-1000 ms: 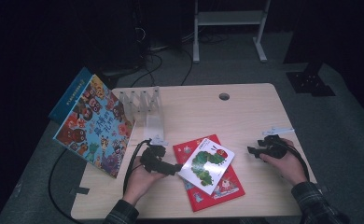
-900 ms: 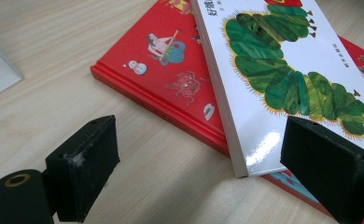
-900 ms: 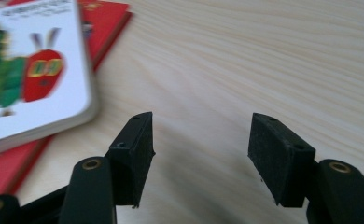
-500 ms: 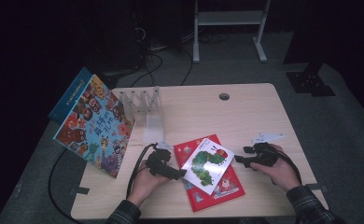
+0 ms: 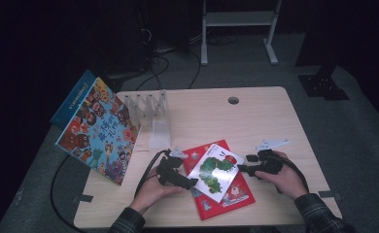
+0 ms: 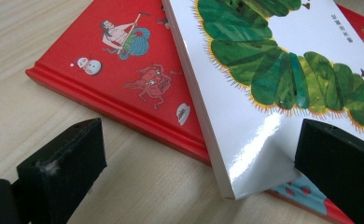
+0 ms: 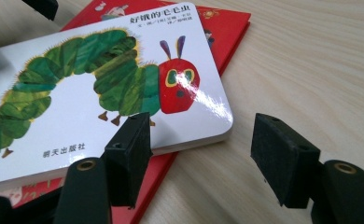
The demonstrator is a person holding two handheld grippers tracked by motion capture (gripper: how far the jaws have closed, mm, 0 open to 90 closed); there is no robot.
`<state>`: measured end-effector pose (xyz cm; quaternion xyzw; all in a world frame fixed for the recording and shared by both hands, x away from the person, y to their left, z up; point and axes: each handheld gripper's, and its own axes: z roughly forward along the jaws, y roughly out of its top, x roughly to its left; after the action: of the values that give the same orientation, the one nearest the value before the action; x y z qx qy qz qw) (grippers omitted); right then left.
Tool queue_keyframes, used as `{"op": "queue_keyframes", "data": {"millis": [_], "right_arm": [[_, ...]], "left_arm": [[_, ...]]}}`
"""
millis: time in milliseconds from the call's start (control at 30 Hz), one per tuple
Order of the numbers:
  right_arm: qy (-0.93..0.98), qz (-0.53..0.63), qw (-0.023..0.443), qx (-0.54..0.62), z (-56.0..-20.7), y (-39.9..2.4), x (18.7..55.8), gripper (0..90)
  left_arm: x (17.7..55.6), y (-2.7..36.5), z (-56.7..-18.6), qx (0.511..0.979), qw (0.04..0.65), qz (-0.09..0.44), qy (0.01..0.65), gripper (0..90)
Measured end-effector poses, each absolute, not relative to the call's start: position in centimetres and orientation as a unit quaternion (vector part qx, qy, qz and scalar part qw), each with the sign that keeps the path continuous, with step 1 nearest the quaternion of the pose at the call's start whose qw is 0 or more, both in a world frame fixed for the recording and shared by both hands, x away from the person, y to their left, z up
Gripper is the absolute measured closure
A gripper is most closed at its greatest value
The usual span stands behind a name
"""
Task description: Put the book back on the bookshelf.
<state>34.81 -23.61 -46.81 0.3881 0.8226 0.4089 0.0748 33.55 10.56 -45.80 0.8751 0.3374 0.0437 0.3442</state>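
Open left tongs (image 6: 189, 172) straddle caterpillar book (image 6: 283, 70) corner.

The person is wearing dark plaid sleeves (image 5: 318, 213). The left gripper (image 5: 193, 183) and the right gripper (image 5: 243, 163) are showing black bodies with blocky black jaws, brass-ringed screw holes, a grey three-cornered plate (image 5: 272, 143) and trailing black cables (image 5: 146, 171).

Light wooden table (image 5: 275, 116) with rounded corners and a small round hole (image 5: 233, 100) near its far edge. Grey floor (image 5: 362, 126) around it, cables (image 5: 165, 48) trailing at far left. White metal frame (image 5: 238, 19) stands beyond. Surroundings dark, unlit.
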Motion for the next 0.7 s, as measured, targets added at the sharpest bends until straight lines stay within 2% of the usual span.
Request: {"op": "queue_keyframes", "data": {"millis": [167,433,700], "right_arm": [[0.82,0.42,0.048,0.387,-47.0,-23.1,34.9,34.1],[0.826,0.418,0.061,0.374,-47.0,-21.8,35.1,33.3],[0.835,0.416,0.075,0.353,-46.9,-19.9,35.4,33.2]], "left_arm": [[33.4,10.7,-45.7,0.875,0.354,0.038,0.329,6.5],[33.4,11.1,-45.5,0.873,0.361,0.02,0.327,20.8],[33.3,11.7,-45.5,0.871,0.353,0.003,0.342,21.1]]}}
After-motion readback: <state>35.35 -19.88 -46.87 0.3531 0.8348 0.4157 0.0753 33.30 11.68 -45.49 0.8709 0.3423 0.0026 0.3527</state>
